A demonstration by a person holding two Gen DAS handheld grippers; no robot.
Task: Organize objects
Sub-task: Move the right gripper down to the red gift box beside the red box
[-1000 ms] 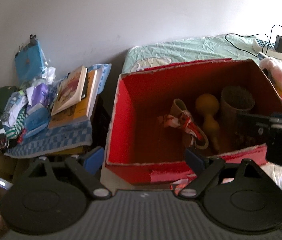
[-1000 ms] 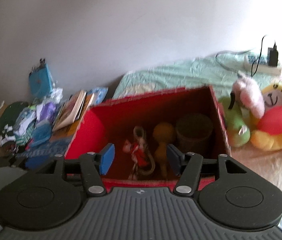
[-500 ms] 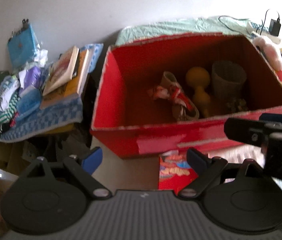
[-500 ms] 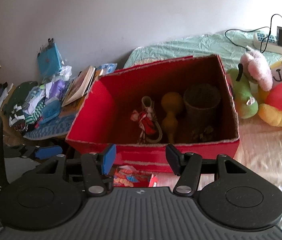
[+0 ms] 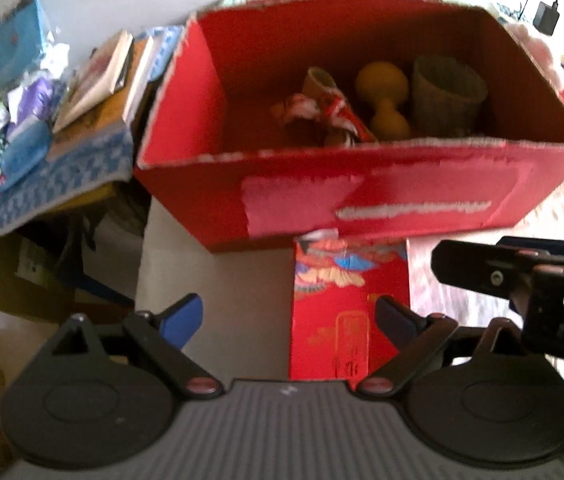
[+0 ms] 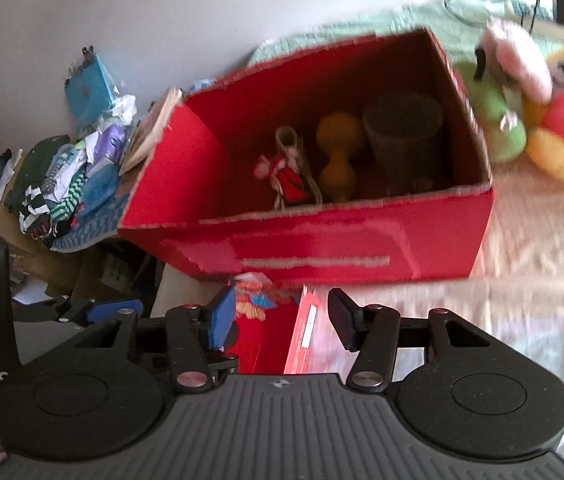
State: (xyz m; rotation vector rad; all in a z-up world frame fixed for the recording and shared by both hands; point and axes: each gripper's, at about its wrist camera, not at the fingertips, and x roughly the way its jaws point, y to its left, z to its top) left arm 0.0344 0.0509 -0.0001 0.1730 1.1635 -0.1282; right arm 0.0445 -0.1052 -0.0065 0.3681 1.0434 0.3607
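- Right now the left gripper point(image 5: 288, 316) has its fingers spread wide, clamping nothing, with the flat red packet point(image 5: 340, 312) lying just ahead, closer to its right finger.
- Over on the other side, the right gripper point(image 6: 282, 316) is released too, fingers apart, and the same red packet point(image 6: 277, 340) sits between and below its tips; contact cannot be judged through the blur.
- Just beyond the fingertips stands the red cardboard box point(image 5: 362, 200), its front wall touching the packet's far end.
- Inside the box, from left to right: a red-and-white doll point(image 6: 286, 172), a yellow gourd point(image 6: 338, 156) and a dark woven cup point(image 6: 404, 132).
- Farther off to the right, plush toys point(image 6: 542, 100) rest on the bed beside the box.
- Far left, a pile of books and clothes point(image 5: 41, 112).
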